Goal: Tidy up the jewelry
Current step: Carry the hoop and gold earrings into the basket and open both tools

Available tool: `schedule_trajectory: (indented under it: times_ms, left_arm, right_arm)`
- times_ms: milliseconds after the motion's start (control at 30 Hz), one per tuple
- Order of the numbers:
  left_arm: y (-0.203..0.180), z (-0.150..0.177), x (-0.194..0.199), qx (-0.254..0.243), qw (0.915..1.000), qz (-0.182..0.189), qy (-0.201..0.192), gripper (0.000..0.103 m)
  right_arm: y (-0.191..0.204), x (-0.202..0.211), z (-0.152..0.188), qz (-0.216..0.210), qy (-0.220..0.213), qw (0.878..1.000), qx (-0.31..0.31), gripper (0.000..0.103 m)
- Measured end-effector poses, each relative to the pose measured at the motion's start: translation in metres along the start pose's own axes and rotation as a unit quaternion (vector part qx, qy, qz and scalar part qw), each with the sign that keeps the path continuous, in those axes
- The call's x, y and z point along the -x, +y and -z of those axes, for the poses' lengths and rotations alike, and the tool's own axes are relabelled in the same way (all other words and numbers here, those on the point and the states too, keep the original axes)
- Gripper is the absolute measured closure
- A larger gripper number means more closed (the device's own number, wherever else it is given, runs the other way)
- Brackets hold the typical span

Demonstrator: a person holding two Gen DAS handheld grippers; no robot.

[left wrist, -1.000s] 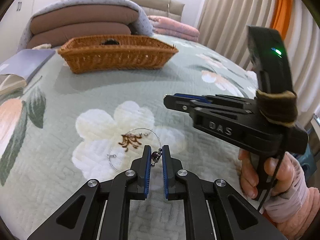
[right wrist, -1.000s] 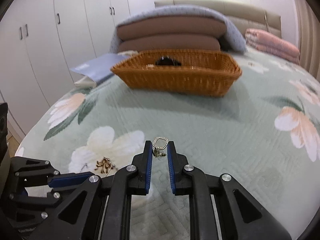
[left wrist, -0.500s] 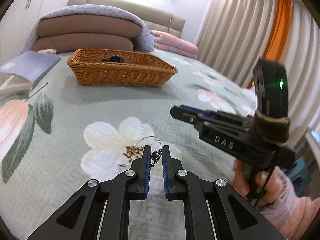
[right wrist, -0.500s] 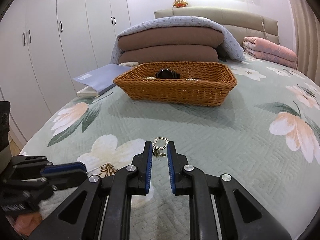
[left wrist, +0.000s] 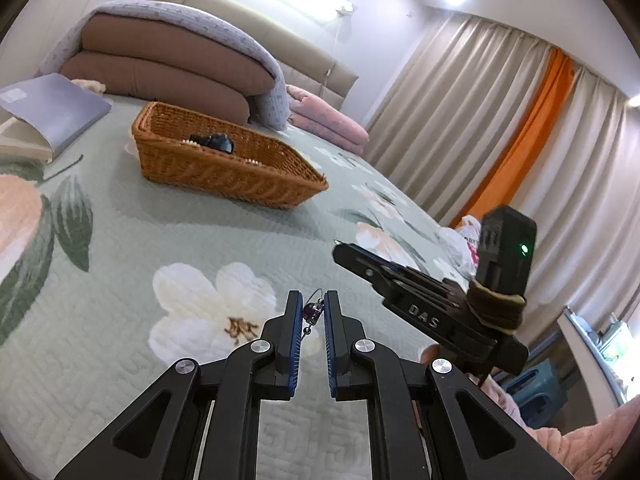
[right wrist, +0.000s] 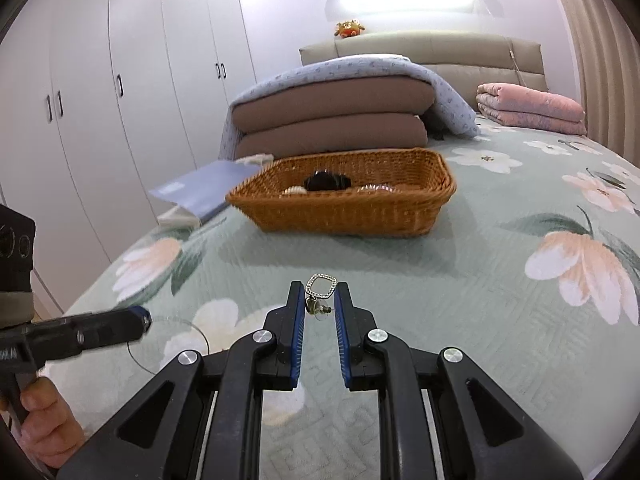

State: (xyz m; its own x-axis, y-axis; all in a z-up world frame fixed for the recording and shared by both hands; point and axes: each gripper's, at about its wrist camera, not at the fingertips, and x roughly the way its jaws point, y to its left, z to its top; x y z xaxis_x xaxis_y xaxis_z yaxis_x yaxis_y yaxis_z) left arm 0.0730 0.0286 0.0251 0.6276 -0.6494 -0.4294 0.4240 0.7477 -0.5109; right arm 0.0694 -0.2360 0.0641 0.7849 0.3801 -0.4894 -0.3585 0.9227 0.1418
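My left gripper [left wrist: 311,309] is shut on a thin wire bracelet with a dark bead [left wrist: 311,310] and holds it above the quilt; its wire loop hangs from the left gripper in the right wrist view [right wrist: 168,340]. My right gripper [right wrist: 319,299] is shut on a small silver earring [right wrist: 320,289] with a square loop. The wicker basket [left wrist: 224,168] stands farther up the bed with a black piece and pearl-like beads inside; it also shows in the right wrist view [right wrist: 344,208]. The right gripper's body [left wrist: 424,312] is to the right in the left wrist view.
A floral green quilt [right wrist: 480,280] covers the bed. Stacked brown cushions under a blue blanket [right wrist: 332,116] and a pink folded blanket [right wrist: 528,108] lie by the headboard. A blue book [left wrist: 52,112] lies left of the basket. Wardrobes [right wrist: 100,100] are left, curtains [left wrist: 500,120] right.
Both grippers have risen from the quilt with their pieces. The bracelet has come off the bed and now hangs from the left gripper. The basket looks nearer in the right wrist view.
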Motion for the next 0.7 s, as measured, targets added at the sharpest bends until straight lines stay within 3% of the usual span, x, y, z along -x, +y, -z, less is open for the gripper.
schedule_trajectory:
  times_ms: [133,333,600,700]
  left_arm:
    - [-0.004,-0.029,0.005,0.000,0.9997,-0.015,-0.019,0.093]
    - [-0.015,-0.100,-0.011,-0.043,0.9948,-0.083,-0.040,0.093]
    - [0.020,-0.189,-0.060,-0.043,0.9818,-0.158,-0.096,0.093]
    - [0.052,-0.207,-0.093,-0.029,0.9801,-0.178,-0.082,0.093]
  right_arm:
    - [-0.008,0.002,-0.032,0.001,-0.012,1.000,-0.010,0.086]
    - [-0.017,-0.018,-0.102,0.026,-0.048,0.998,0.008,0.086]
    - [-0.049,-0.110,-0.151,0.056,-0.035,0.998,0.002,0.086]
    - [-0.060,-0.145,-0.151,0.067,-0.008,0.998,0.005,0.086]
